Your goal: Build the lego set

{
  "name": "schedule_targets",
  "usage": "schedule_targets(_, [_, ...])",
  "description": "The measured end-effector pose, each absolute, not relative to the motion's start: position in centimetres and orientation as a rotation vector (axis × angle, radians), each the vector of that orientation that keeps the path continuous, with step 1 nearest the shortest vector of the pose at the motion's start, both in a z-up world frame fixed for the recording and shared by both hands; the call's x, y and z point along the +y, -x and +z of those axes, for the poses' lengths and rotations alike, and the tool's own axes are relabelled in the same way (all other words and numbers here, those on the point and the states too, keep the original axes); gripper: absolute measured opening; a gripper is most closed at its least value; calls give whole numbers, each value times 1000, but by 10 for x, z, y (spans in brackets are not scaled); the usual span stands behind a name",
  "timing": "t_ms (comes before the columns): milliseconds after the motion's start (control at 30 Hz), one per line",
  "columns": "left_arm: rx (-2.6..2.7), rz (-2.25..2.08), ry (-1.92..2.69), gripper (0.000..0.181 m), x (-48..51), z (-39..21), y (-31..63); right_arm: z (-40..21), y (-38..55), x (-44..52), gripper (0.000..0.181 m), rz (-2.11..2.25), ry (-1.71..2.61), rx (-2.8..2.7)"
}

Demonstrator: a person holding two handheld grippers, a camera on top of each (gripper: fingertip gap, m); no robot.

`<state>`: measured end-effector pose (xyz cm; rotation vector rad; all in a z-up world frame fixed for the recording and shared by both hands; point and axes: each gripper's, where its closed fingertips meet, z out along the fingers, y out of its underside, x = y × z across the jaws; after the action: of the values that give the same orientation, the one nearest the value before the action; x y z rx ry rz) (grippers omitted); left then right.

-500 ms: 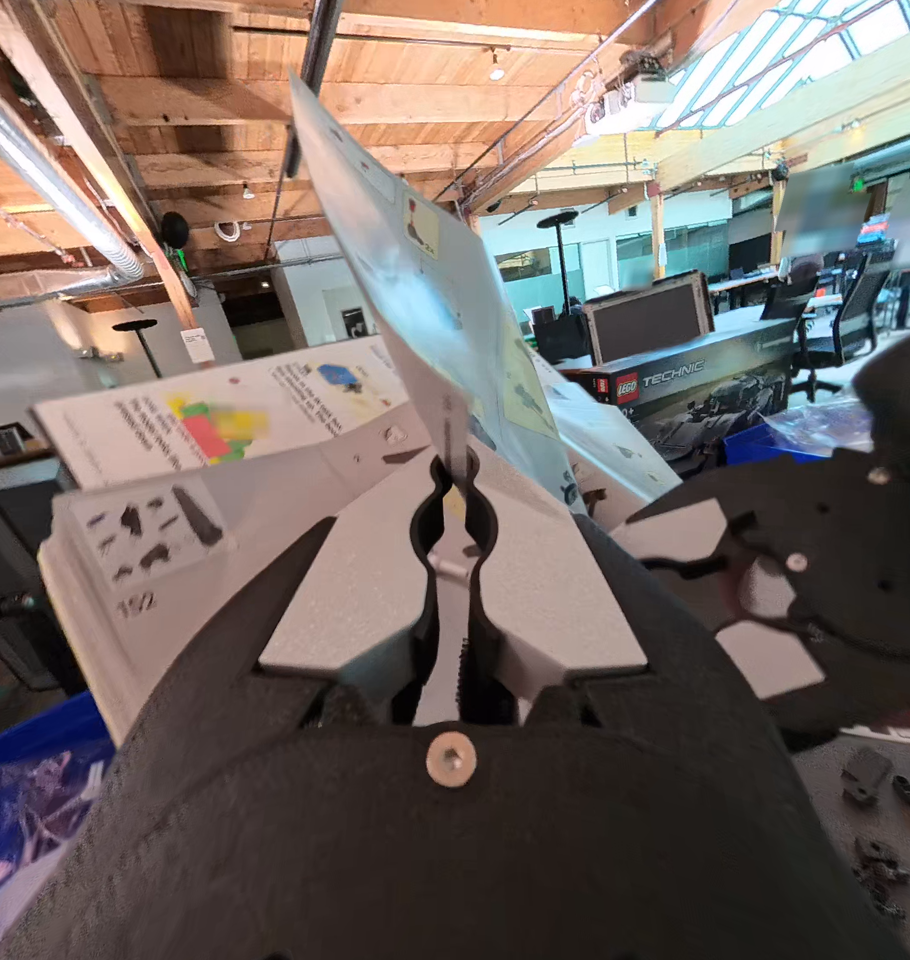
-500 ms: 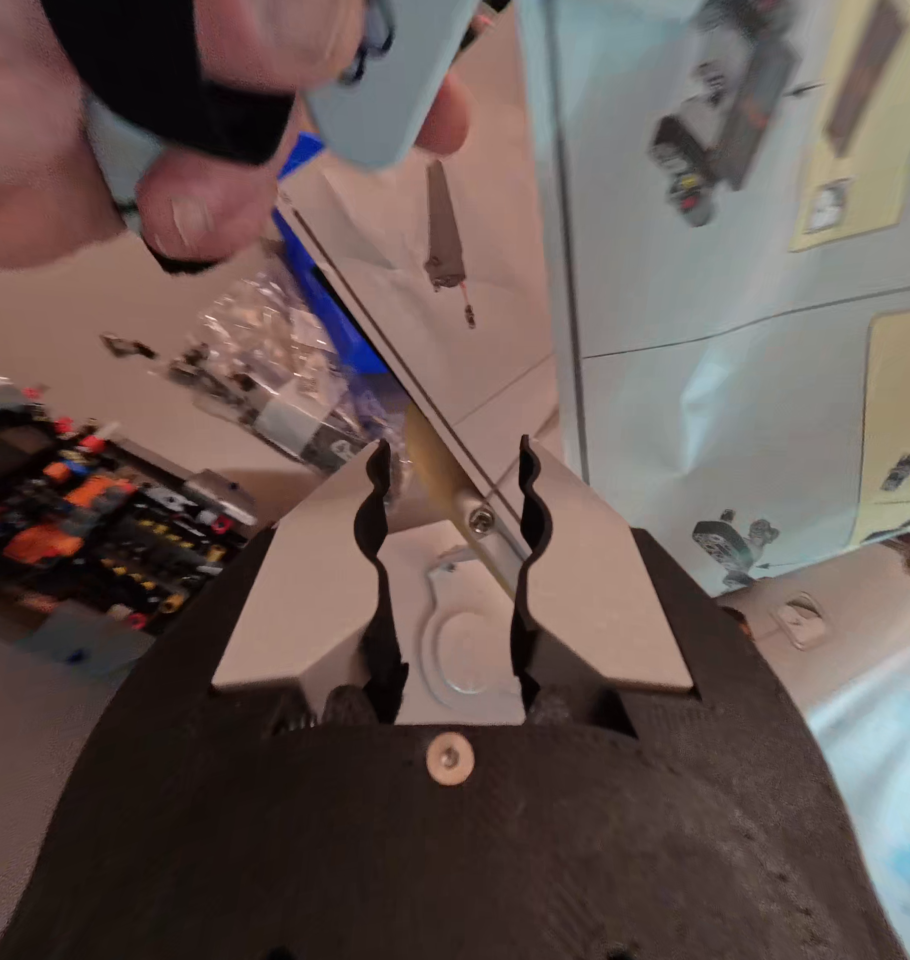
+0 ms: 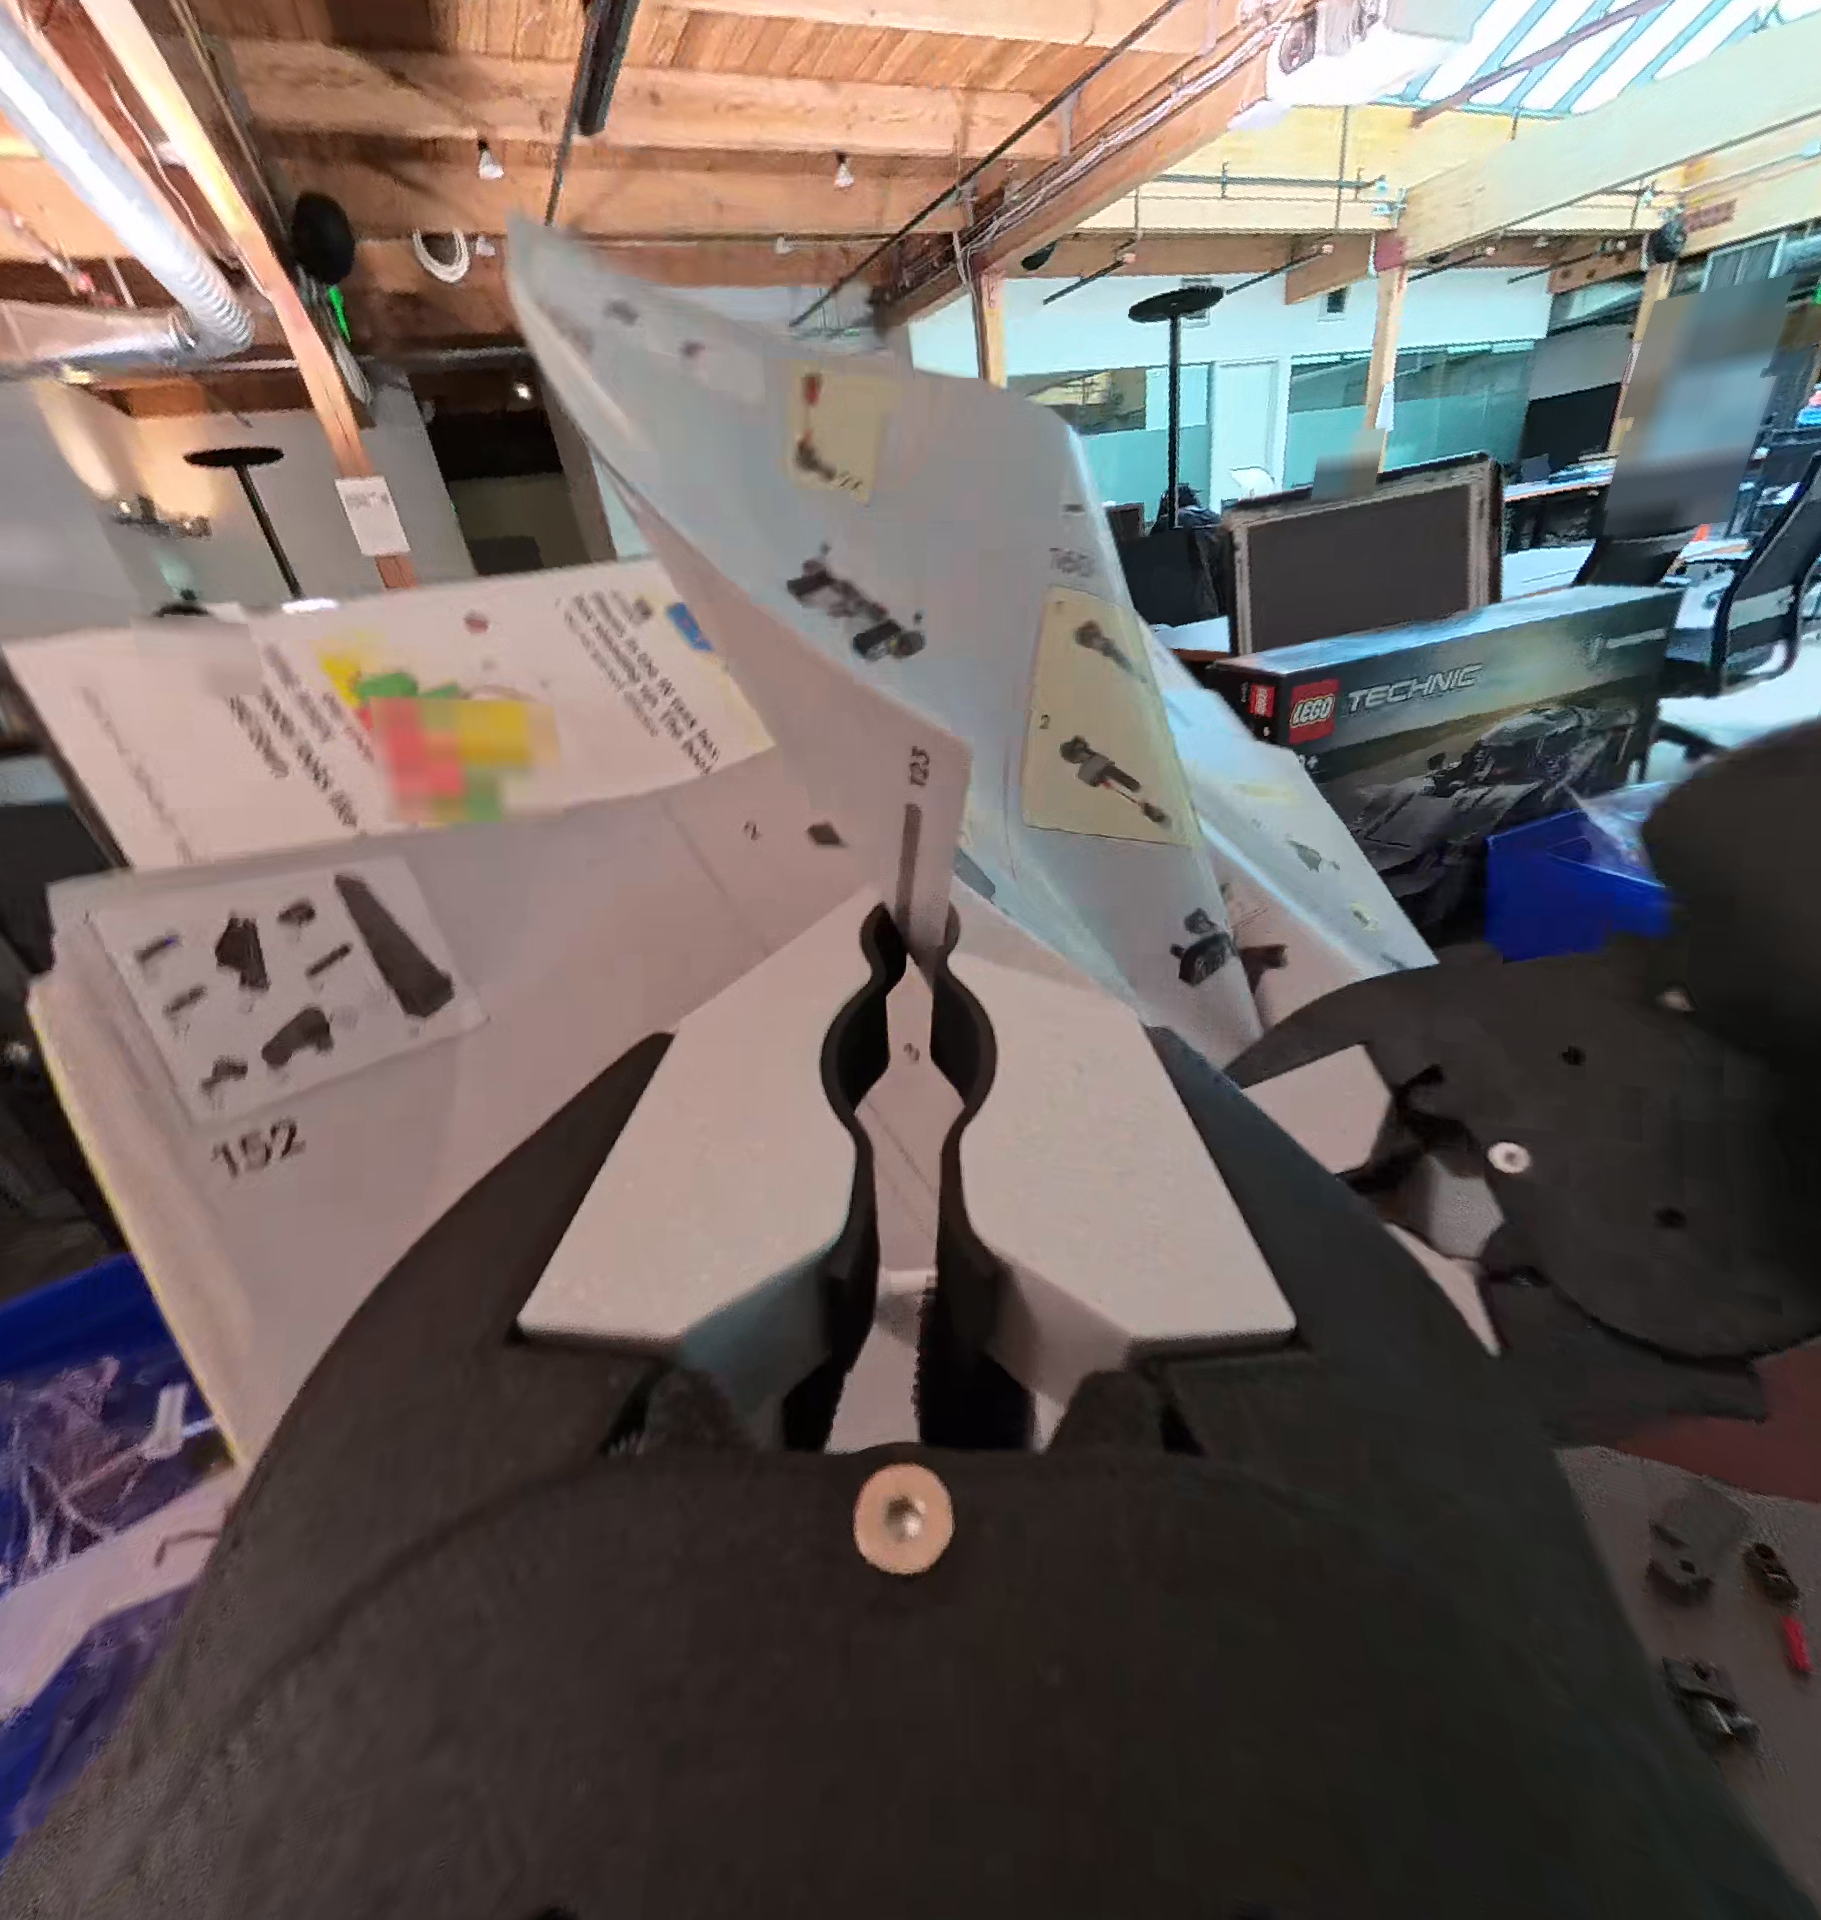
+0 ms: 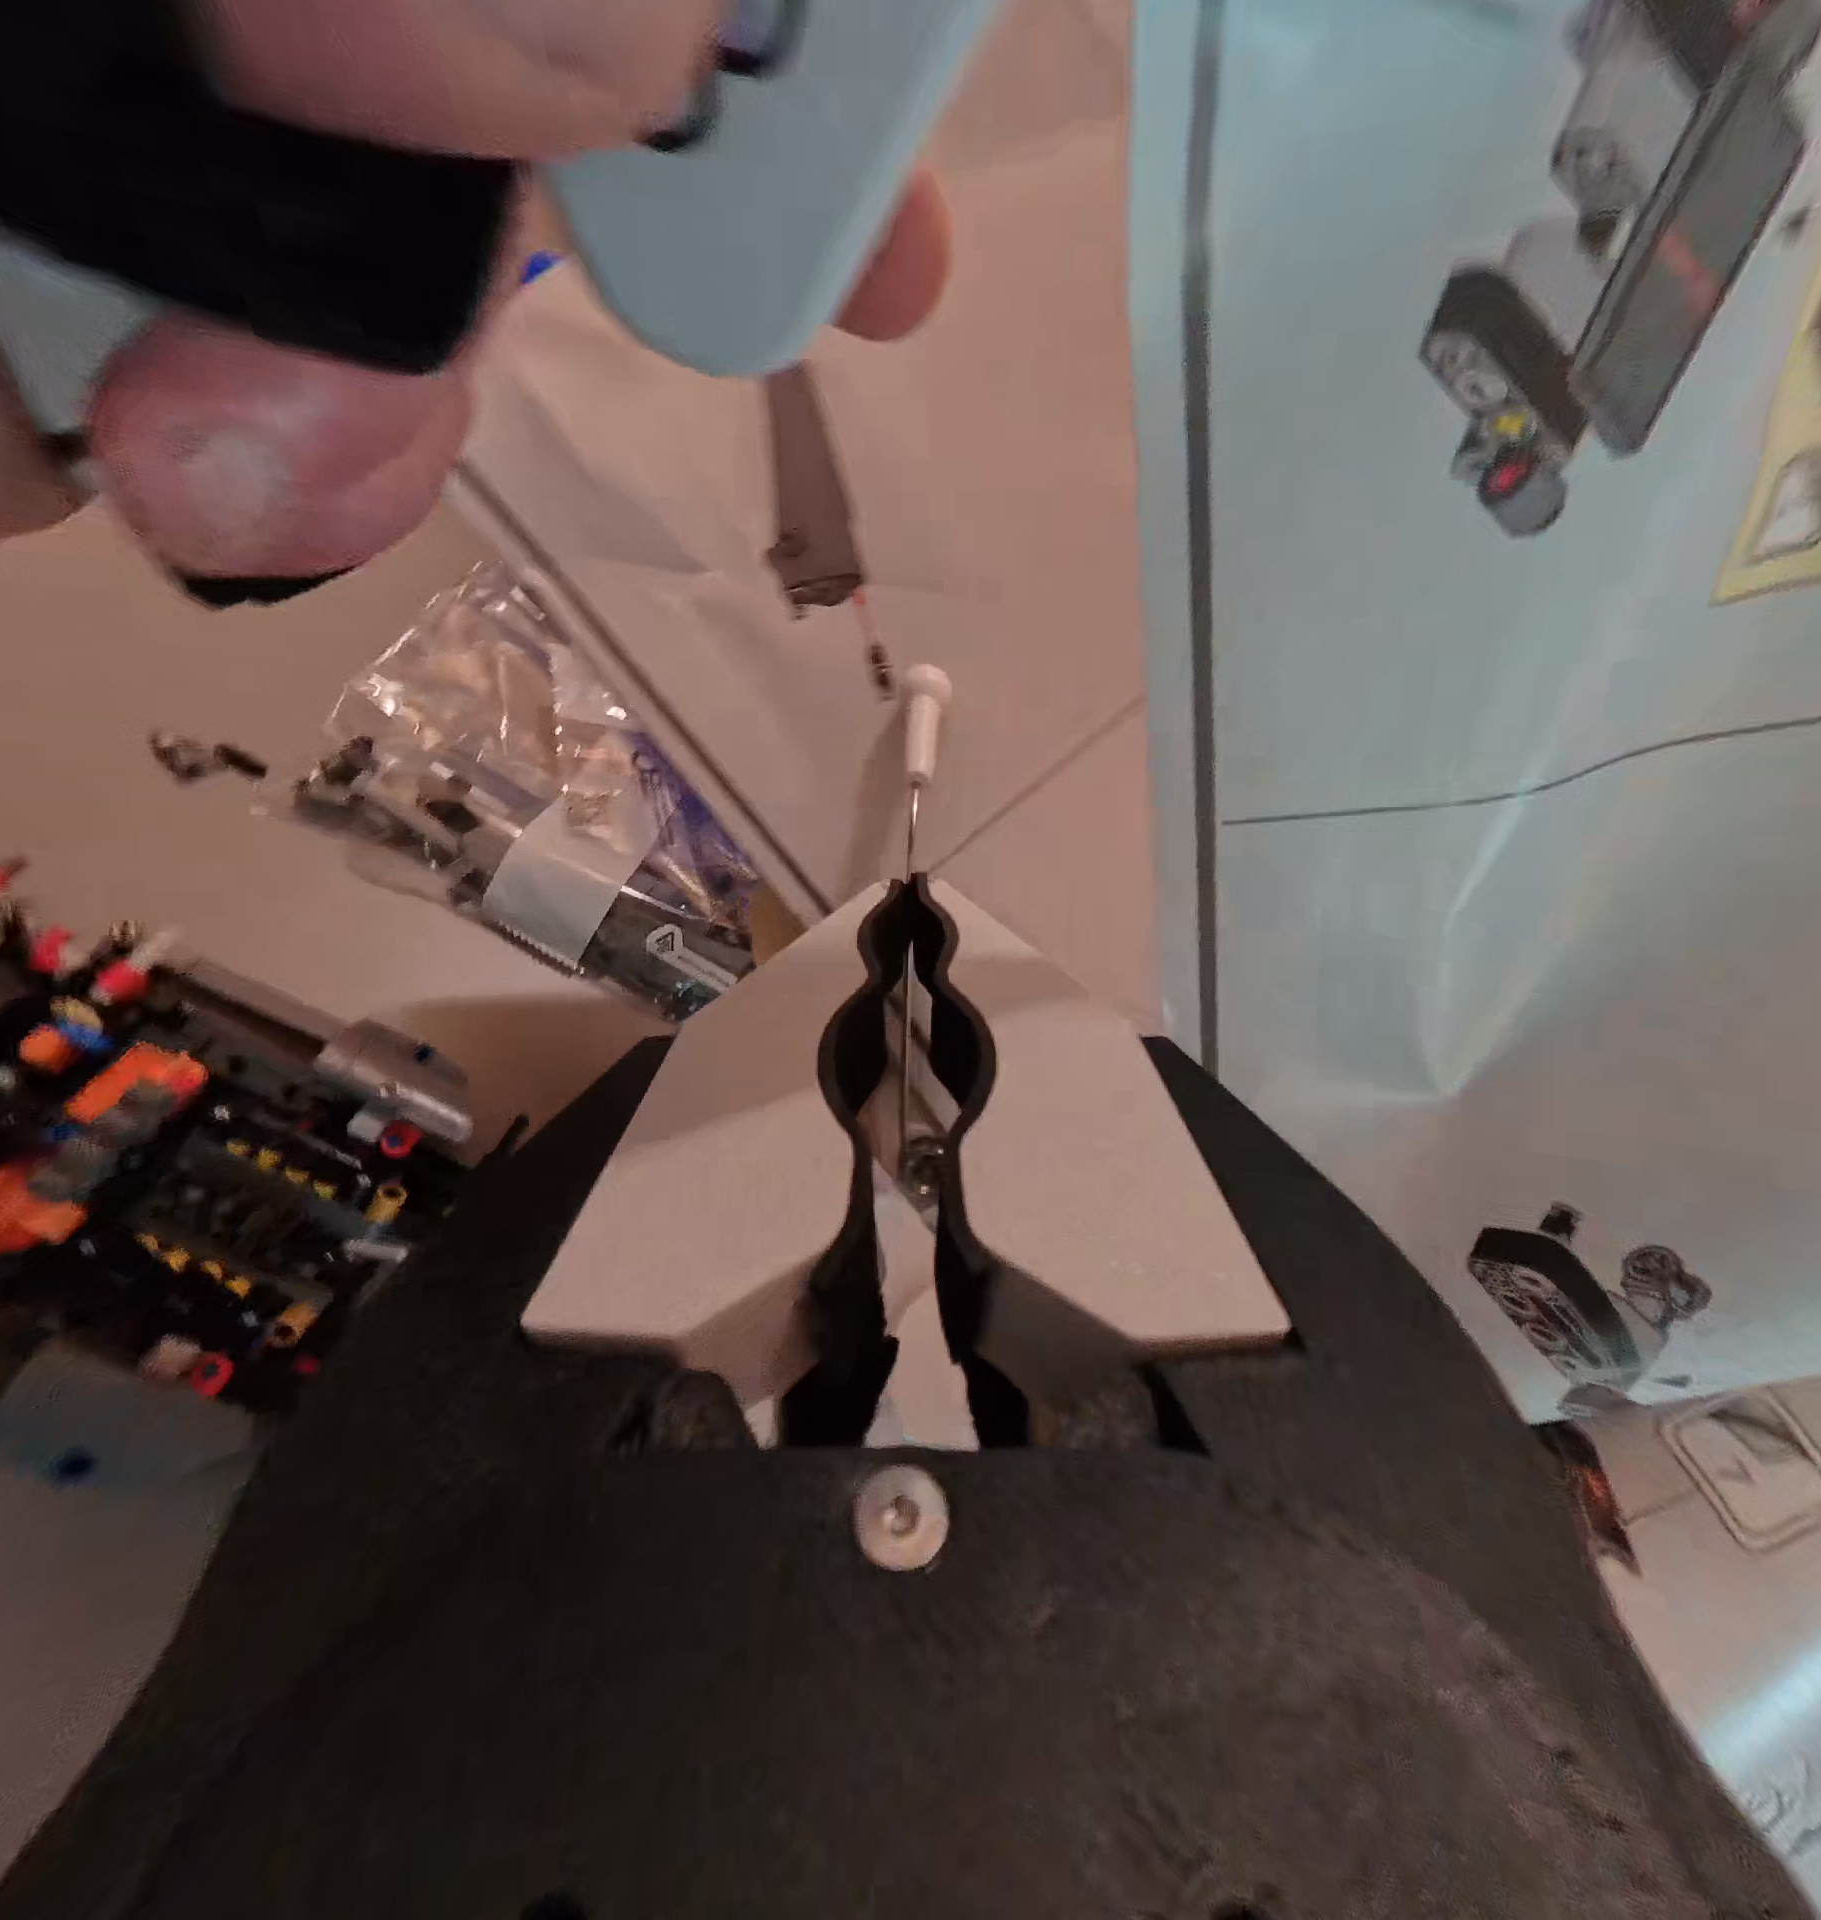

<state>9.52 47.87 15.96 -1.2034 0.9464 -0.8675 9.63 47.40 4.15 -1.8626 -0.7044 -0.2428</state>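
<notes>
The instruction booklet (image 3: pixel 438 997) is the largest item and lies open and propped up just ahead of both tools, evidently so that the build steps can be consulted. Its thick stack of pages faces the left wrist view, and several loose pages (image 3: pixel 885 582) stand lifted and curled above the stack, their long edges running upward and leaning left. The left gripper (image 3: pixel 911 940) is pressed together on the lower corner of one lifted page; the hold appears meant to turn or restrain that leaf. The set's dark retail box (image 3: pixel 1488 727) stands well behind on the table, long axis roughly horizontal. A blue bin (image 3: pixel 1571 888) sits just in front of it. The partly built lego model (image 4: pixel 147 1153), dark with orange, red and yellow parts, lies at the left of the right wrist view, well apart from both tools, its long axis running diagonally. A clear bag of parts (image 4: pixel 532 821) rests between model and booklet. The right gripper (image 4: pixel 911 888) is closed; a thin sheet edge or wire appears pinched between its tips, and which it is cannot be determined. A small white pin (image 4: pixel 925 717) stands just beyond them, roughly upright. Loose small pieces (image 3: pixel 1716 1621) lie on the table at lower right.
</notes>
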Motion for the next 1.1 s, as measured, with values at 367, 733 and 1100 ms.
schedule_targets(367, [840, -836, 1328, 0, 518, 100, -72, 43, -87, 462, 0, -317, 1672, -900])
schedule_targets(733, [836, -773, 1318, 0, 513, 94, -66, 53, -95, 461, 0, -184, 1621, -736])
schedule_targets(1100, [836, -739, 1310, 0, 503, 85, -59, 56, -100, 460, 0, -108, 1630, -632])
